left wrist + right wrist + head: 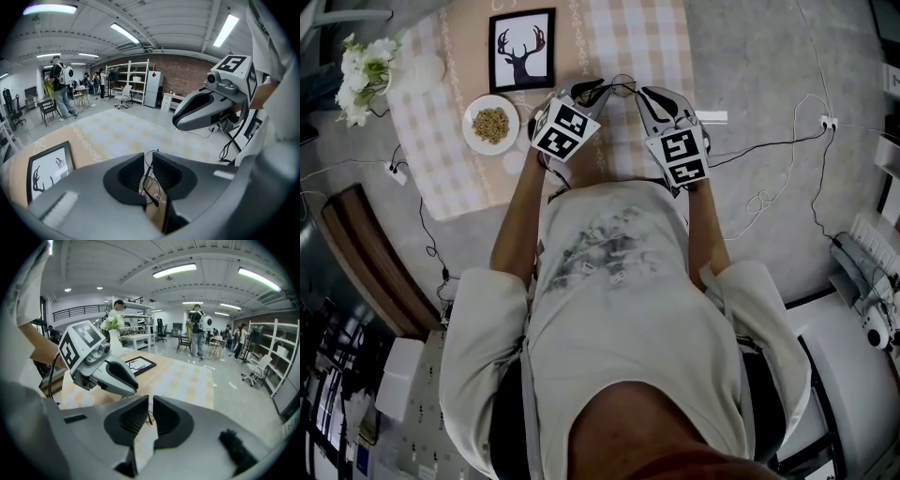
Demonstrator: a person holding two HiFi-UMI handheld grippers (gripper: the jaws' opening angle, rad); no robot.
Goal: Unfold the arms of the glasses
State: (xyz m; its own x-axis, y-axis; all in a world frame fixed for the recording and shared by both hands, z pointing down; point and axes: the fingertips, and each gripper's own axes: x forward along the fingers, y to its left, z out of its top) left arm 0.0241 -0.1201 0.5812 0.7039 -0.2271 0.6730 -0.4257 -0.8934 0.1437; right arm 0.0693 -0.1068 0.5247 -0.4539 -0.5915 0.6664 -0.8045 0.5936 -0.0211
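Note:
Thin black wire-rimmed glasses hang just above the checked tablecloth, held between my two grippers. My left gripper comes in from the left, shut on the frame. In the left gripper view a round lens rim stands pinched between the ribbed pads. My right gripper is opposite it, shut on a thin wire part of the glasses that shows in the narrow slit between its pads. I cannot tell whether the arms are folded or spread.
A framed deer picture lies at the table's far side, with a white bowl of grains to its left front. White flowers stand at the left corner. Cables trail over the floor on the right. People stand far off in the hall.

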